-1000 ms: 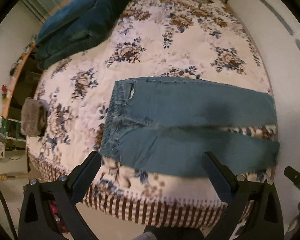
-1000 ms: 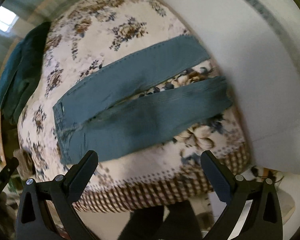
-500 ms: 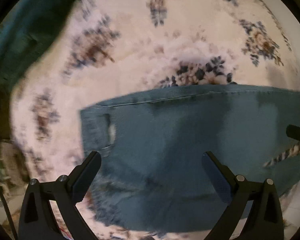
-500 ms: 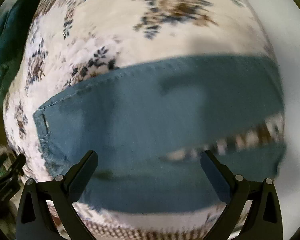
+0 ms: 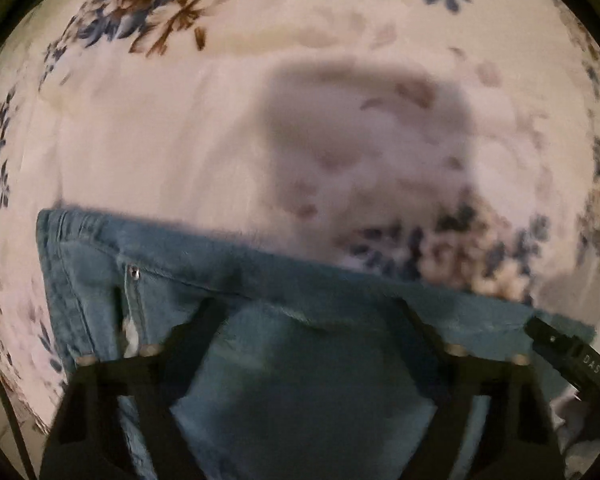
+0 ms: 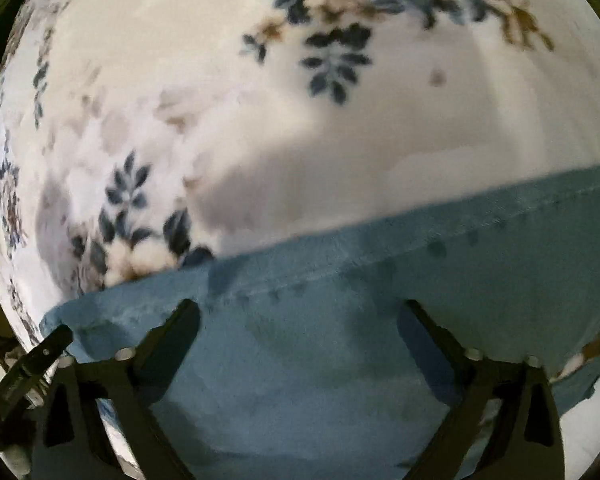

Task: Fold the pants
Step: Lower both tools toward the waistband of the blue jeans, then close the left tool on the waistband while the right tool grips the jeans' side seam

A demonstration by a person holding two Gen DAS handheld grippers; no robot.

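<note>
Both claws closing, not yet clamped — left gripper [image 5: 306, 320] and right gripper [image 6: 300, 320] straddle the pants [image 6: 340, 280]. Risk: pinching the bedspread [image 5: 180, 120] underneath too.

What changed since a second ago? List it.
Both tongs, left and right, dropped from above the bed onto the far edge of the blue denim pants; jaws are closing, denim between them. The pants stayed flat on the floral bedspread.
</note>
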